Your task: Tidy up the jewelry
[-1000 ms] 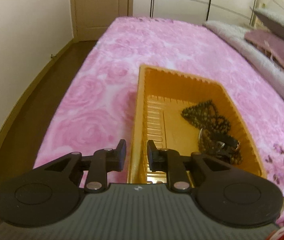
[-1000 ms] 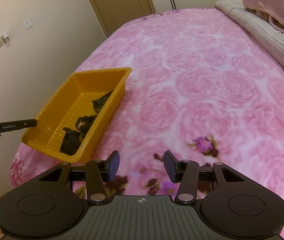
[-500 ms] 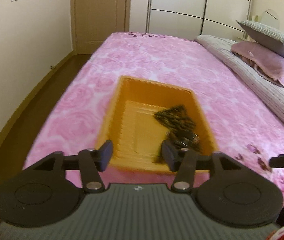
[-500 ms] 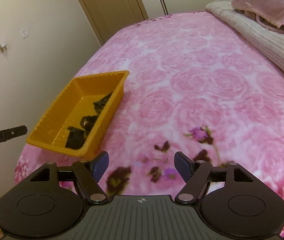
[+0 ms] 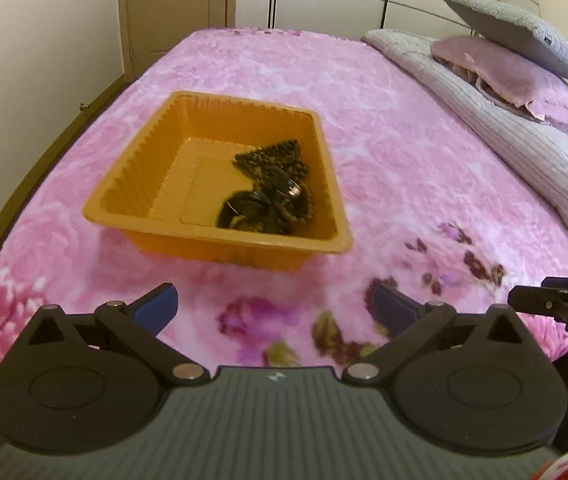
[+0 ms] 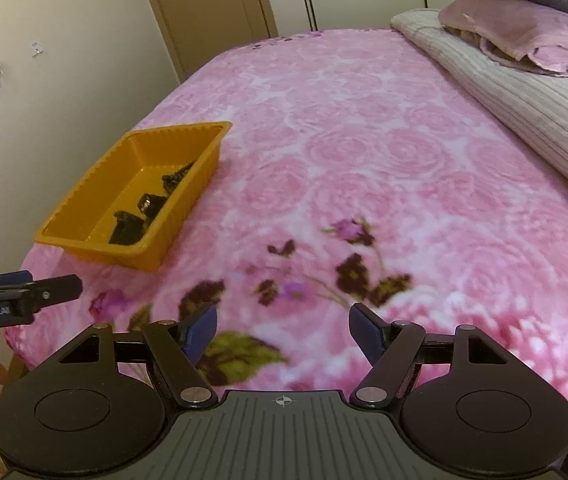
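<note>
An orange plastic tray [image 5: 135, 184] sits on the pink floral bedspread near the bed's foot edge; it also shows in the right wrist view [image 6: 83, 196]. Inside lie dark jewelry pieces: a beaded triangular piece [image 5: 273, 160] and a black bracelet and beads [image 5: 261, 210], seen also in the right wrist view [image 6: 143, 210]. My left gripper [image 5: 271, 306] is open and empty, held back from the tray's near wall. My right gripper [image 6: 282, 330] is open and empty over the bedspread, to the right of the tray.
The pink bedspread [image 6: 364, 152] fills the bed. A striped blanket [image 6: 524, 92] and pillows [image 5: 516, 32] lie along the right side. A wall, door [image 5: 171, 4] and wardrobe stand beyond. The floor drops off left of the bed.
Both grippers have pulled back from the tray and opened wider. The left gripper was at the tray's near wall a second ago and now stands well short of it.
</note>
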`<control>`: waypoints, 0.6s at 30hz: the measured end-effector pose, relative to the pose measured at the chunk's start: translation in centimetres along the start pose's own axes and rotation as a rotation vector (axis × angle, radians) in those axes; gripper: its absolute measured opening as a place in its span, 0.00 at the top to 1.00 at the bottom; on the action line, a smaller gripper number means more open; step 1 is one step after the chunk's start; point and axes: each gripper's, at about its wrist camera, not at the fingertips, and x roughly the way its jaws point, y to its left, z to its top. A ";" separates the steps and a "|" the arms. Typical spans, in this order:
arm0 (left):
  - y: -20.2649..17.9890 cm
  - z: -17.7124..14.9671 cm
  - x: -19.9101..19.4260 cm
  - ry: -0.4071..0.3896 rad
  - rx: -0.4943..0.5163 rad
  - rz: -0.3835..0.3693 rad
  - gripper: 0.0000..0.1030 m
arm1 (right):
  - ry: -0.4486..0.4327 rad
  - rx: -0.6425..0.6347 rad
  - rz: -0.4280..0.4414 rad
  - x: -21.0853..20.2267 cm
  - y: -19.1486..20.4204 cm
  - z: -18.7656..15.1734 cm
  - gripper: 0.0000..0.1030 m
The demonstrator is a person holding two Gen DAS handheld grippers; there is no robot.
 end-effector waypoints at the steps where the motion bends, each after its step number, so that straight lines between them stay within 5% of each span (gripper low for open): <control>1: -0.5 -0.1 0.1 0.013 -0.001 0.002 0.00 | -0.001 -0.002 -0.005 -0.2 -0.1 -0.2 0.29; 18: -5.5 -2.1 0.0 0.080 0.014 -0.004 0.00 | 0.018 -0.042 -0.079 -1.0 -0.9 -0.7 0.29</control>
